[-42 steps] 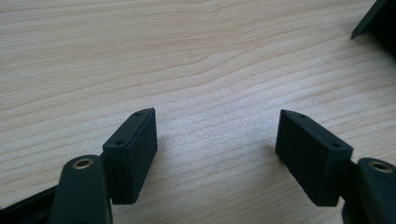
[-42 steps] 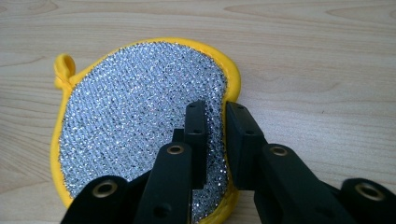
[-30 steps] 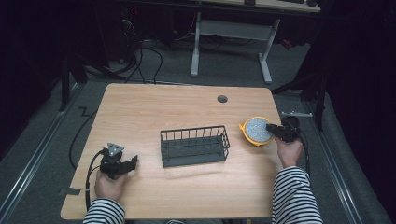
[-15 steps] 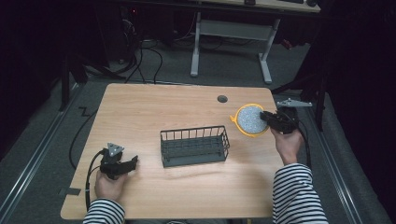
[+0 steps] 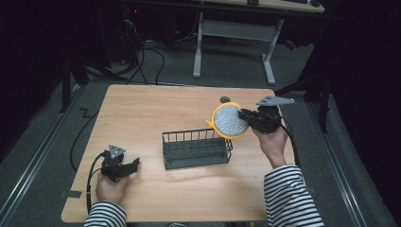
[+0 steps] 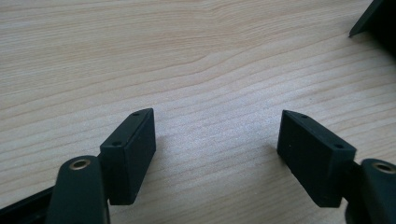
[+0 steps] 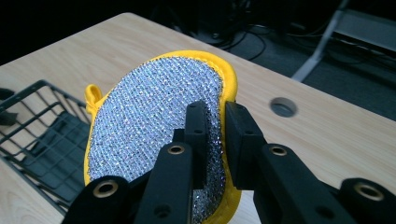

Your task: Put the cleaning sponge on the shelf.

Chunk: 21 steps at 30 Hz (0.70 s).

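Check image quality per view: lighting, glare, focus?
High view: table evenly lit, surroundings nearly black. Left gripper view: sharp wood grain, soft shadows under the jaws. Right gripper view: silver scrubber sparkles with glare, background floor dim and soft.

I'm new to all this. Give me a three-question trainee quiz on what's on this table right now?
1. True or false: the right gripper is clamped on the yellow-rimmed scouring pad.
2. What dark wire thing stands mid-table?
3. The left gripper has its jaws: A) apart with nothing between, B) shut on a cloth.

Key:
1. True; the pad is held edge-on, off the table.
2. The wire basket.
3. A.
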Available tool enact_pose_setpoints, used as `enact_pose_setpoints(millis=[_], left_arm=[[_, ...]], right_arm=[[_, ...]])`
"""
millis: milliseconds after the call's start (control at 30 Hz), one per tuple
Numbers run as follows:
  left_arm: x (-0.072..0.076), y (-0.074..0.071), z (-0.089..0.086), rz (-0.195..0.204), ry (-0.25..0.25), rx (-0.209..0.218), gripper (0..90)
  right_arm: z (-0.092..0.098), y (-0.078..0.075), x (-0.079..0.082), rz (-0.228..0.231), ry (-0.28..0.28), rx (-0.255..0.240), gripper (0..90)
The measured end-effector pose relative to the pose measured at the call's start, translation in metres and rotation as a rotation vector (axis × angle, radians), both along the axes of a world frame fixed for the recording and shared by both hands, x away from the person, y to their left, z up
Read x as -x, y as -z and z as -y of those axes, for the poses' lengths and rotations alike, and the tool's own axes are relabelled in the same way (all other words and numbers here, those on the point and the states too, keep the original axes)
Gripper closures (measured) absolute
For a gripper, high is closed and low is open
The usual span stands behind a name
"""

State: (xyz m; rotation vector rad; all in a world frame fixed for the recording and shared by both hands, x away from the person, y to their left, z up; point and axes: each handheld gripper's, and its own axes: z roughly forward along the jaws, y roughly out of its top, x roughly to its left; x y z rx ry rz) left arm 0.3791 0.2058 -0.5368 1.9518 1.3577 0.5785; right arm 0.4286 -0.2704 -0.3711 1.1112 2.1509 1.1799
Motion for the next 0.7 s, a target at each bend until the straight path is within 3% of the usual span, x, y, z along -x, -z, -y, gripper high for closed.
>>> enact_pose_setpoints(millis=[67, 300, 700], left_arm=[[0.000, 0.000, 0.000, 0.000, 0.000, 0.001, 28.7], [0.000, 0.000, 0.000, 0.000, 0.000, 0.001, 28.4], [0.000, 0.000, 0.000, -0.001, 0.001, 0.001, 28.4]], right_arm=[[-0.015, 0.006, -0.004, -0.006, -0.033, -0.006, 80.4], [-0.035, 0.018, -0.007, -0.010, -0.081, -0.031, 80.2], [-0.055, 0.035, -0.009, -0.020, -0.128, -0.002, 79.5]])
